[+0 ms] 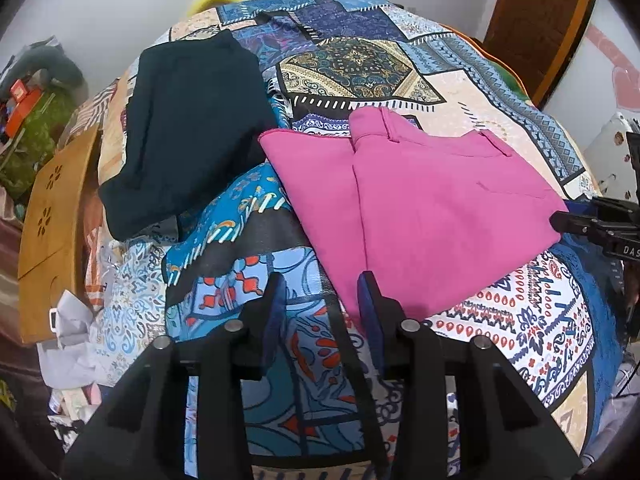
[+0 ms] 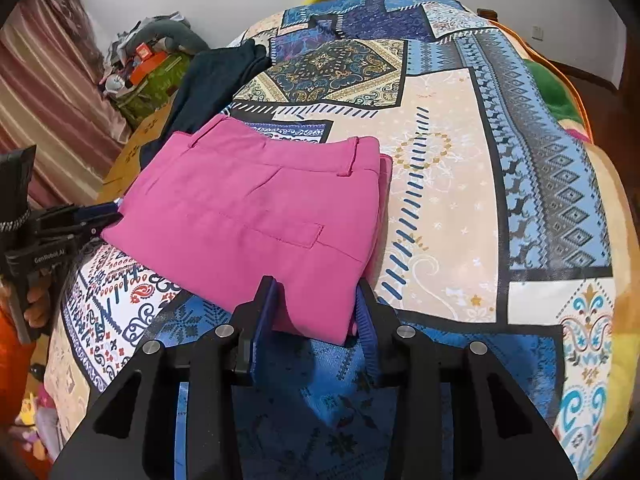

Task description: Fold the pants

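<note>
Pink pants [image 2: 256, 216] lie folded on the patterned bedspread [image 2: 460, 184], beside a dark garment [image 1: 188, 128] — the left gripper [image 1: 322, 300] unclenched and empty, the right gripper [image 2: 316, 304] parted astride the near edge — which wants squaring before release.

A bed covered by a patchwork-print bedspread [image 1: 360, 64] in blue, beige and navy fills both views. Folded pink pants [image 1: 420, 208] lie directly on it, right of centre in the left wrist view and left of centre in the right wrist view. A folded dark garment [image 1: 188, 120] lies on the bedspread in the upper left, its near edge just beside the pants.
</note>
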Available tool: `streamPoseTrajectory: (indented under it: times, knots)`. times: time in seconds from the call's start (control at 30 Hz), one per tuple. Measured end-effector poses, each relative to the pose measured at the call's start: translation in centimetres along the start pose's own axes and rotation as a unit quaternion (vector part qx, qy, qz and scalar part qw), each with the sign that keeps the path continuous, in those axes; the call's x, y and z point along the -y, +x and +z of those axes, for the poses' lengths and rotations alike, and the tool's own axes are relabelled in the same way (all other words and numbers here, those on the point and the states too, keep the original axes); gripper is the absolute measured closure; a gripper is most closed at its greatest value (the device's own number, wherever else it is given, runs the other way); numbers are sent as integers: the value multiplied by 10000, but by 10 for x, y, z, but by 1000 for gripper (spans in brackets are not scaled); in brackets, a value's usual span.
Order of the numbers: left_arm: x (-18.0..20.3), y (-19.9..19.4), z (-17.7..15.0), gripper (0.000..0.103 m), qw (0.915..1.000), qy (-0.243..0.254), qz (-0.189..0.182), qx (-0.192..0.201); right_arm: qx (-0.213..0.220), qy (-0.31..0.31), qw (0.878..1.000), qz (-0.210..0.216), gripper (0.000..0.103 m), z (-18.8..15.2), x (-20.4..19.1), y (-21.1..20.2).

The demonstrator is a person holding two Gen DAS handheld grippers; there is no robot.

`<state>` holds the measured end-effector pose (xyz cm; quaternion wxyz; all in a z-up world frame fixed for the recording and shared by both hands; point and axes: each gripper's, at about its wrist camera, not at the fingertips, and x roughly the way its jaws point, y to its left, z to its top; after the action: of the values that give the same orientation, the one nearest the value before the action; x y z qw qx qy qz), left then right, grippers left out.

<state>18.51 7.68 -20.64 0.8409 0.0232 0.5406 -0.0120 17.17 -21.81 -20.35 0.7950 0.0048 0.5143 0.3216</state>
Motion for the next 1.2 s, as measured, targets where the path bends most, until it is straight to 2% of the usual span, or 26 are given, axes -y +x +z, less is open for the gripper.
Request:
streamPoseTrajectory:
  times: [0.13,0.2,0.43,0.57,0.7,0.87,0.93,1.0,1.07,1.2]
  knots:
    - [-5,-8,18,61,9999,-75,-6,155,-131,-131,9998,-110,65,9,-1,-2]
    - [-5,-11,31,56,9996,-111,6,273,-136,-276,9992,-272,64,12,-4,-3]
    - [7,-1,78,53,9991,-16,-121,404,-117,-758,9952,-602,51,22,-9,-6]
    - [22,18,103,53,9992,157,-221,301,60,-813,9946,-649,50,36,-4,-10]
    - [38,45,128,53,9989,240,-393,81,253,-578,9956,-693,50,57,11,-4]
    - [50,87,148,53,9986,270,-341,-299,242,-46,9962,-837,50,87,40,26]
    - [48,101,150,57,9985,224,-288,-420,165,92,9963,-839,50,94,48,40]
    - [46,112,150,66,9980,223,-244,-548,125,135,9965,-820,52,98,52,49]
    - [45,118,147,67,9976,277,-265,-583,72,108,9965,-823,68,101,53,57]
    - [46,120,142,67,9981,283,-71,-541,-95,-132,9970,-763,75,99,50,72]
